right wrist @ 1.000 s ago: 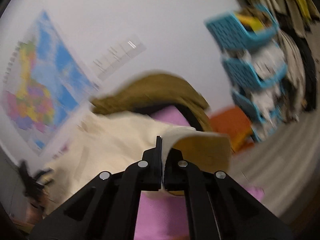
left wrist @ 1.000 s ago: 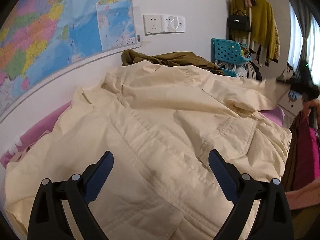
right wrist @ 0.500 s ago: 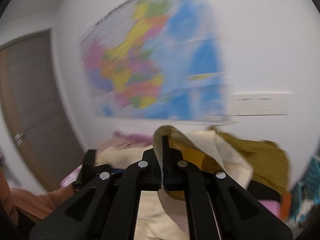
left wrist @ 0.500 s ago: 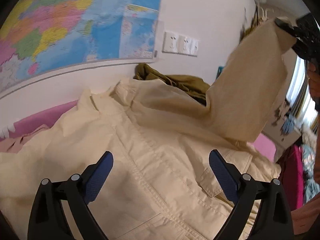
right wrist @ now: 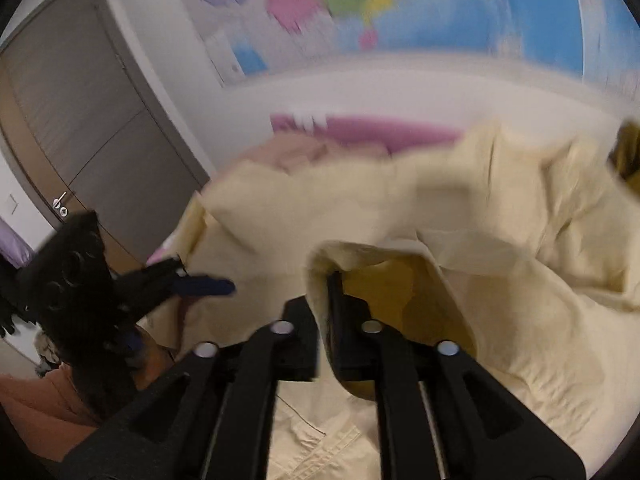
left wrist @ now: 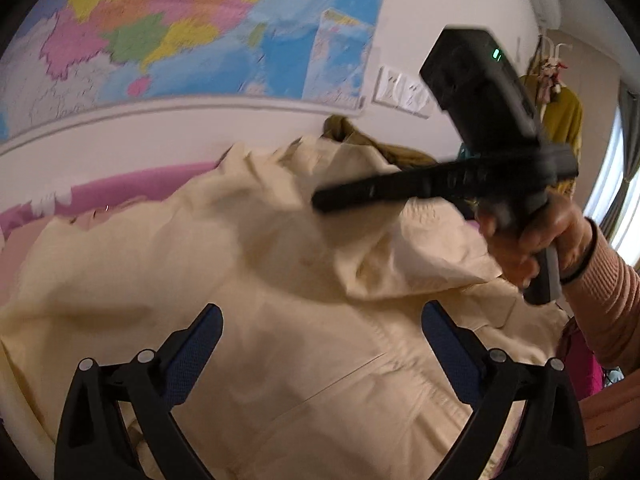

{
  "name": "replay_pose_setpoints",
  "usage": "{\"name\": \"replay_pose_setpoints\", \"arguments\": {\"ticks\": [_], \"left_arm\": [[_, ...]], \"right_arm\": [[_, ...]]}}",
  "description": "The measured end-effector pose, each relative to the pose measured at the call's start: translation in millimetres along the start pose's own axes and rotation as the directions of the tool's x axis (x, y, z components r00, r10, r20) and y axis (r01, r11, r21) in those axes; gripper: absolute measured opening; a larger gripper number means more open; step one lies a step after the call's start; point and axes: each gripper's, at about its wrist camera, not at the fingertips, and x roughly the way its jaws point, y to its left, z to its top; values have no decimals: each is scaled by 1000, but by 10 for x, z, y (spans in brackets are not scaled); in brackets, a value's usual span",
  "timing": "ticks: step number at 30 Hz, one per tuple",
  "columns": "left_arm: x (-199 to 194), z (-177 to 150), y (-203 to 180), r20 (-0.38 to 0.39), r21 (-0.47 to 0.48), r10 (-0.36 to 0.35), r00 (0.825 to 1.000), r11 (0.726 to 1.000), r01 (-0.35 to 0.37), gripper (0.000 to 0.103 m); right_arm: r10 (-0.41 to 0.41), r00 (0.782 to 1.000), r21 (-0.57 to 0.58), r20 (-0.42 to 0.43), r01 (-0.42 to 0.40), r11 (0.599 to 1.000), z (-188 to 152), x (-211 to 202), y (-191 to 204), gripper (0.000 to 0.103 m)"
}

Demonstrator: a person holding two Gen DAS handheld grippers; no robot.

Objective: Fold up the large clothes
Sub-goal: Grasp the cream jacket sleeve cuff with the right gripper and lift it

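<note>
A large cream jacket lies spread on a pink bed. My left gripper is open and empty, hovering over the jacket's front. My right gripper is shut on the cuff of the jacket's sleeve and holds it over the jacket body. In the left wrist view the right gripper reaches in from the right, with the sleeve draped under it. The left gripper also shows in the right wrist view.
An olive garment lies behind the jacket against the wall. A world map and wall sockets are on the wall. A brown door stands at the left. Clothes hang at the far right.
My right gripper has swung the sleeve from raised at the far right down and leftwards across the jacket body. My left gripper stays open, tilted a little more toward the wall.
</note>
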Motion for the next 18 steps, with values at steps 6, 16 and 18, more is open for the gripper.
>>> {"name": "replay_pose_setpoints", "arguments": {"ticks": [6, 16, 18], "left_arm": [[304, 47, 80, -84, -16, 28, 996, 999, -29, 96], [876, 377, 142, -226, 35, 149, 963, 989, -144, 85], [938, 419, 257, -252, -21, 127, 959, 990, -137, 50]], "right_arm": [[-2, 993, 46, 121, -4, 999, -130, -492, -226, 56], [-177, 959, 291, 224, 107, 951, -623, -1251, -1190, 59], [-209, 956, 314, 207, 137, 939, -720, -1212, -1308, 59]]}}
